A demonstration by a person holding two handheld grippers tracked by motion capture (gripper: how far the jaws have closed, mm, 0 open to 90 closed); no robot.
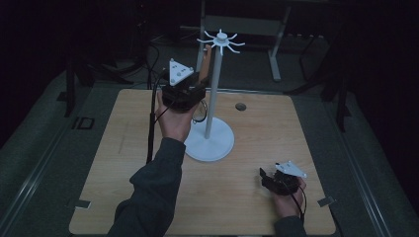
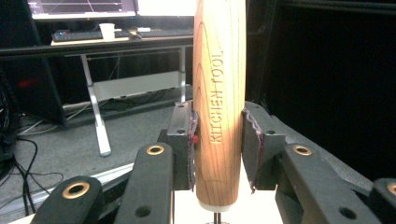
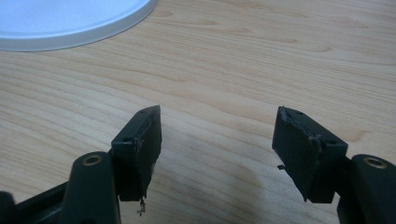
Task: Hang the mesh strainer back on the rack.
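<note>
A wooden handle (image 2: 219,93) engraved "KITCHEN TOOL" stands upright between the pads (image 2: 186,144) of my left gripper (image 2: 218,140), which is shut on it. A thin metal stem leaves the handle's lower end. In the high view the left gripper (image 1: 200,81) holds the wooden handle (image 1: 207,59) raised beside the pole of a white hook stand (image 1: 213,98), just under its ring of hooks (image 1: 221,40). My right gripper (image 1: 264,175) rests low on the table at the front right. Its jaws stand wide apart in the right gripper view (image 3: 217,140) with nothing between them.
The stand's round white base (image 1: 210,143) sits mid-table, and its rim (image 3: 70,28) lies ahead of the right gripper. A small round hole (image 1: 240,106) marks the wooden table (image 1: 257,207) behind the base. A desk frame (image 1: 276,44) stands beyond the far edge.
</note>
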